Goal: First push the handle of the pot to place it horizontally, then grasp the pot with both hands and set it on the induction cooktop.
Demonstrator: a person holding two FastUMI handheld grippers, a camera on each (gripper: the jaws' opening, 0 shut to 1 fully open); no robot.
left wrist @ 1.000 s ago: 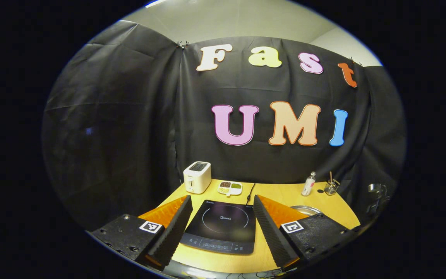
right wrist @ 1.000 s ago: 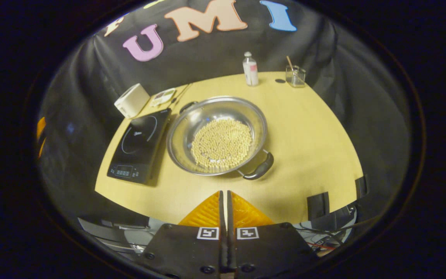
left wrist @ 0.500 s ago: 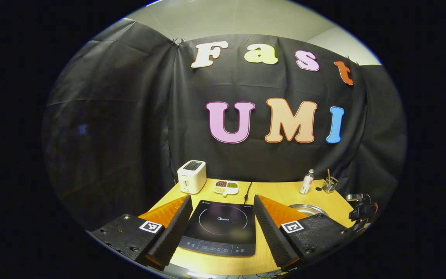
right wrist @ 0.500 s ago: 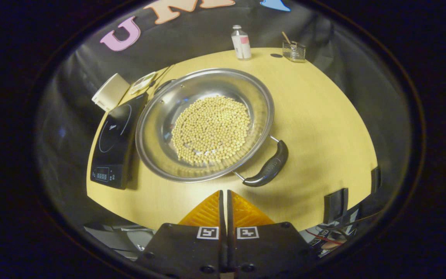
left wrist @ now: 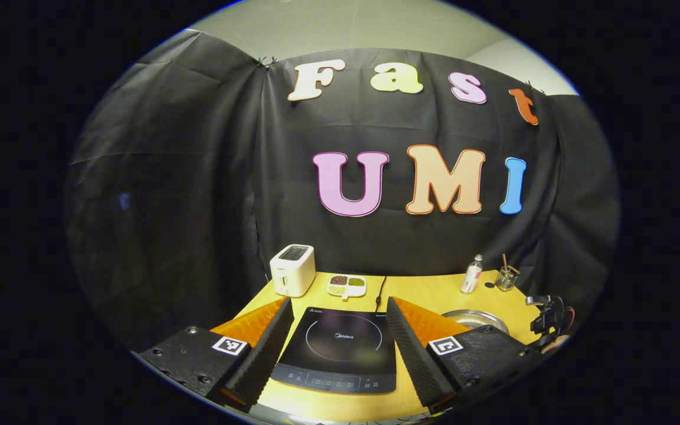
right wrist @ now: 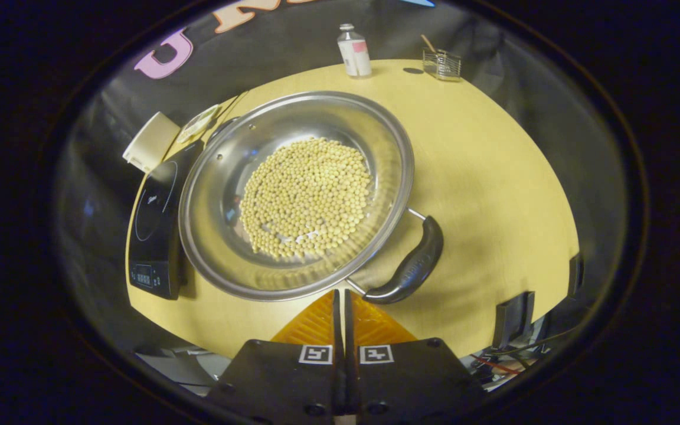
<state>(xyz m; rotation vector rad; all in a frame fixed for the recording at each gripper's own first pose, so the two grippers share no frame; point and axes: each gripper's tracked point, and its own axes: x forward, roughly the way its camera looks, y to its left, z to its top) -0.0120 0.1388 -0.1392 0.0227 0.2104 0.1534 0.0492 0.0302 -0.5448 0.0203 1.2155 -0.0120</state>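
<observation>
Silver pot (right wrist: 210, 236), black handle (right wrist: 412, 265), yellow table (right wrist: 493, 177).

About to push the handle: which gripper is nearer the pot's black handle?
Right. The right gripper sits shut just short of the handle; the left gripper hangs open over the cooktop.

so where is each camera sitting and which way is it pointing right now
Left gripper view: rides the left hand-held gripper, held low at the table's near edge, facing level toward the back wall over the induction cooktop; its own two fingers stand apart.
Right gripper view: rides the right hand-held gripper, held above the table, looking steeply down on the pot of beans and its near handle; its fingers are together.
Shared: cooktop, pot, toaster, bottle.
</observation>
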